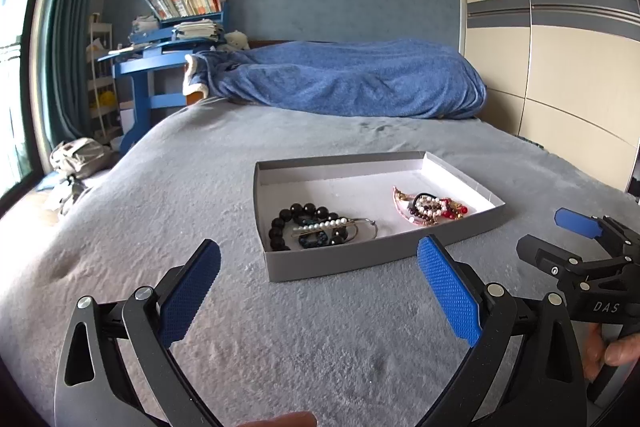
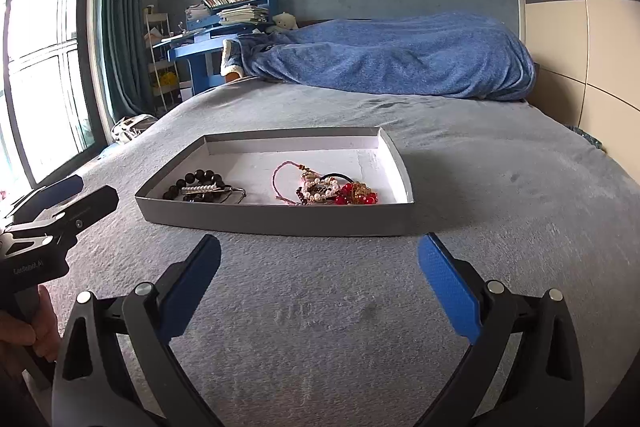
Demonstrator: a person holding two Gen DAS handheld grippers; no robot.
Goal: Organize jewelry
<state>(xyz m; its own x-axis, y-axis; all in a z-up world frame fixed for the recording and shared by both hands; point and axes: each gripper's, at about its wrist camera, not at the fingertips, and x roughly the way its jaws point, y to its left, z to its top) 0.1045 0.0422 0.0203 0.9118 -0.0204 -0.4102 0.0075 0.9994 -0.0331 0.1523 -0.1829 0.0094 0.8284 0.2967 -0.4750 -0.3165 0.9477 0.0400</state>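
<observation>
Grey shallow tray [image 1: 360,263] on grey bedspread [image 1: 160,211], holding jewelry in two clusters: black bead bracelet [image 1: 298,217] with pearl hair clip [image 1: 320,225] at left, tangle of pearl and red beads [image 1: 434,209] at right. Right wrist view alone shows pink cord loop [image 2: 280,179] beside tangle. Left gripper [image 1: 319,291] wide apart, empty, short of tray. Right gripper [image 2: 319,287] likewise spread, empty. Blue blanket [image 1: 360,79] heaped at far end.

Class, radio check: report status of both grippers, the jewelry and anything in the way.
Left gripper open, empty; right gripper open, empty. Jewelry in two piles in tray: black beads, red beads. Nothing between jaws and tray.
</observation>
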